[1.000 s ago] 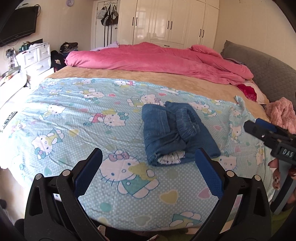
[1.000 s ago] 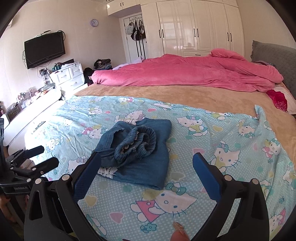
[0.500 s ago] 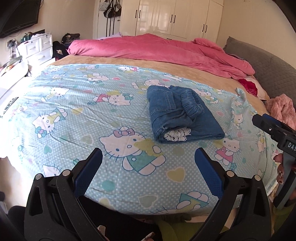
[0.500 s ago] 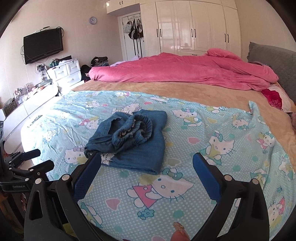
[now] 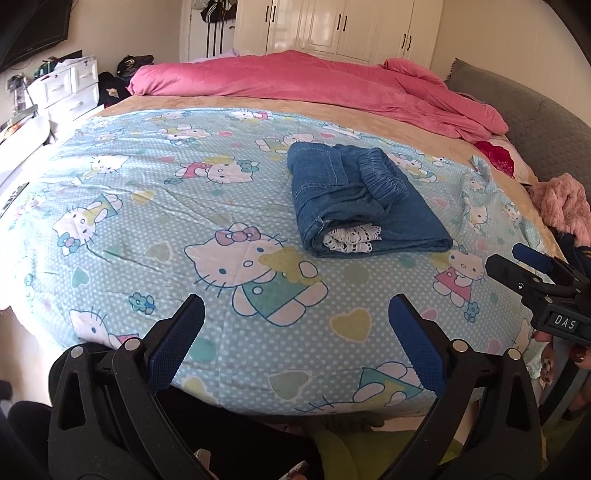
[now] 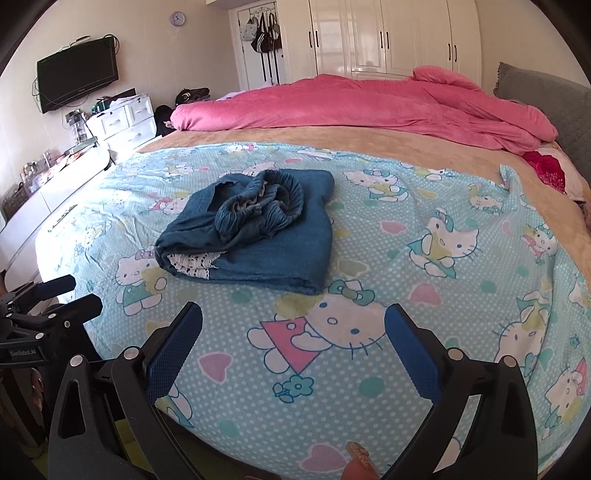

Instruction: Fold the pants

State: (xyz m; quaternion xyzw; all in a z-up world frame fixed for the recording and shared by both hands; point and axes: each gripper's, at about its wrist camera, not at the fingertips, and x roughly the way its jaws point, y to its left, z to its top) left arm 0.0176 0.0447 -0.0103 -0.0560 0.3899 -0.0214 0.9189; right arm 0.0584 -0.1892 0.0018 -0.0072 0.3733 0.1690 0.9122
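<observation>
One pair of folded denim pants (image 5: pixel 364 201), lying on the bed. One cartoon-cat bedsheet (image 5: pixel 155 206). One pink duvet (image 5: pixel 314 83). One tan underblanket (image 6: pixel 406 142). Two tools: left tool (image 5: pixel 295 332) and right tool (image 6: pixel 293 341), each with two blue-padded fingers spread apart. One wall-mounted television (image 6: pixel 77 75). One round wall clock (image 6: pixel 177 17). One white drawer unit (image 6: pixel 123 118). One grey headboard (image 6: pixel 546 96).

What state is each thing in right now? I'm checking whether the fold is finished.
pants: folded into a bundle on the sheet, waistband bunched on top, white lace showing at the near end
left gripper: open, holding nothing, short of the pants
right gripper: open, holding nothing, short of the pants
sheet: spread over the bed, lightly wrinkled
wardrobe: doors closed
</observation>
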